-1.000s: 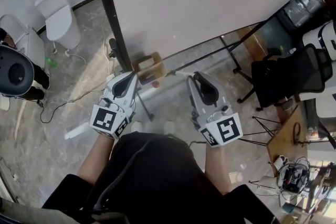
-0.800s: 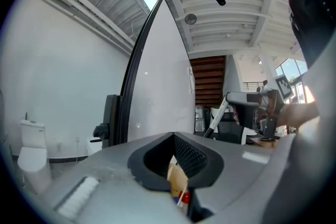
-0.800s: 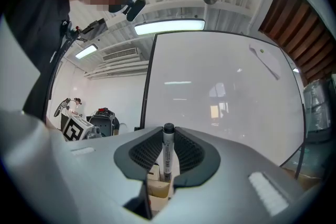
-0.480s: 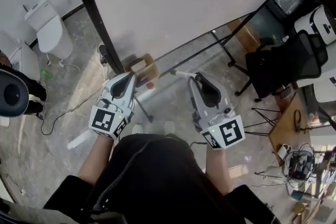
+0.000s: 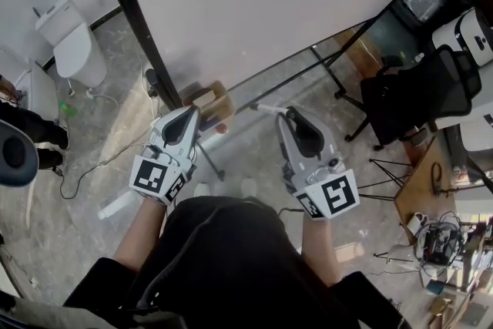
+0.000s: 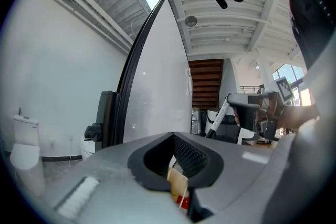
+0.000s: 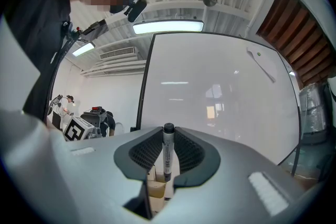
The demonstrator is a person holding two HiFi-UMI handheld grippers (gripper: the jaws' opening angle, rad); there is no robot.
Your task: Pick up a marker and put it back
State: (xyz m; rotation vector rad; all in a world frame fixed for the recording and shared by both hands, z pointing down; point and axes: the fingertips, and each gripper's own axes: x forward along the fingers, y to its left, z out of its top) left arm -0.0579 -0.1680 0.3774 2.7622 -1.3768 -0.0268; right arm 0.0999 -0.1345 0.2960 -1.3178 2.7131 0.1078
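A white marker with a black cap [image 7: 168, 150] stands upright between the jaws of my right gripper [image 7: 167, 162], which is shut on it. From the head view the marker [image 5: 266, 109] pokes out leftward from the right gripper [image 5: 283, 113], just in front of the whiteboard [image 5: 269, 4]. A small cardboard holder [image 5: 213, 99] sits at the board's lower edge, with a red cap [image 5: 221, 129] beside it. My left gripper [image 5: 191, 113] hovers just short of the holder. Its jaws [image 6: 175, 164] stand apart with nothing between them; the holder [image 6: 178, 184] and red cap [image 6: 182, 201] show through the gap.
The whiteboard's black frame [image 5: 127, 19] and stand legs [image 5: 339, 81] run across the floor ahead. A toilet [image 5: 71, 42] stands at the left and a black office chair [image 5: 412, 100] at the right. A cable [image 5: 92, 158] trails on the floor; a desk with clutter [image 5: 435, 239] is at the lower right.
The head camera's view has shifted a little across the board. Both grippers keep their places by the holder, and the marker stays in the right gripper.
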